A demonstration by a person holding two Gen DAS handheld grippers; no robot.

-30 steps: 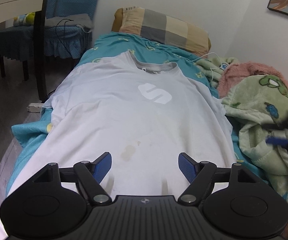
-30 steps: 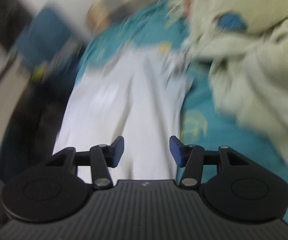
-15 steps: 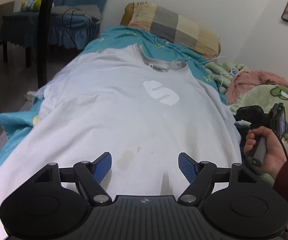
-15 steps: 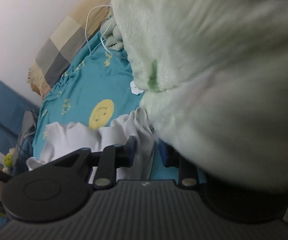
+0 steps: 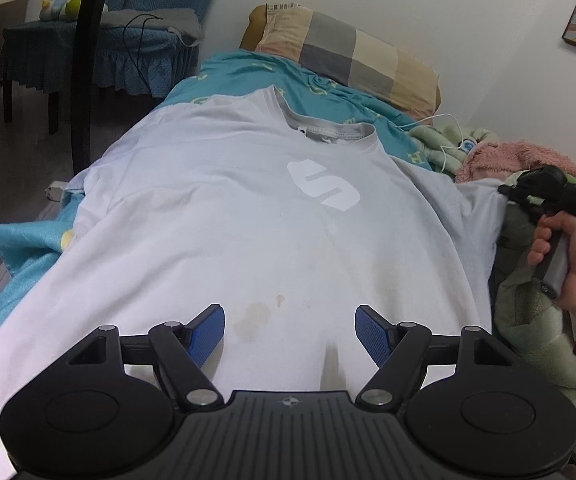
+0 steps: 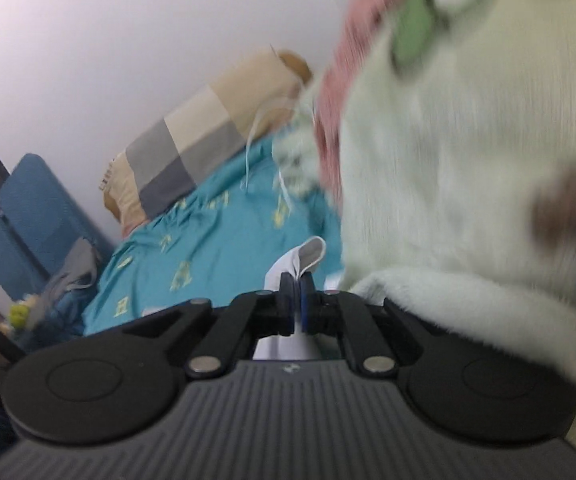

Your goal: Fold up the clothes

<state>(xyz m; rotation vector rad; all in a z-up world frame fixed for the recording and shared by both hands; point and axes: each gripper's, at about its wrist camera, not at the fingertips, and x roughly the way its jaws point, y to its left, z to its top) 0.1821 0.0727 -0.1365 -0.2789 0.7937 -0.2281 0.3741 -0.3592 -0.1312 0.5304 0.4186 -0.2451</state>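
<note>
A white T-shirt with a white logo lies flat, face up, on the teal bed sheet, collar toward the pillow. My left gripper is open and empty, hovering over the shirt's lower part near a yellowish stain. My right gripper is shut on the shirt's right sleeve, with the white cloth sticking up between the pads. In the left wrist view the right gripper sits at the shirt's right edge, holding the sleeve lifted.
A checked pillow lies at the bed head. A green fleece blanket and a pink one are piled along the right side. A white cable lies near them. A blue-covered chair stands left.
My right gripper closed on the shirt's right sleeve and lifted it; it was open a second ago. My left gripper moved slightly forward over the shirt, staying open.
</note>
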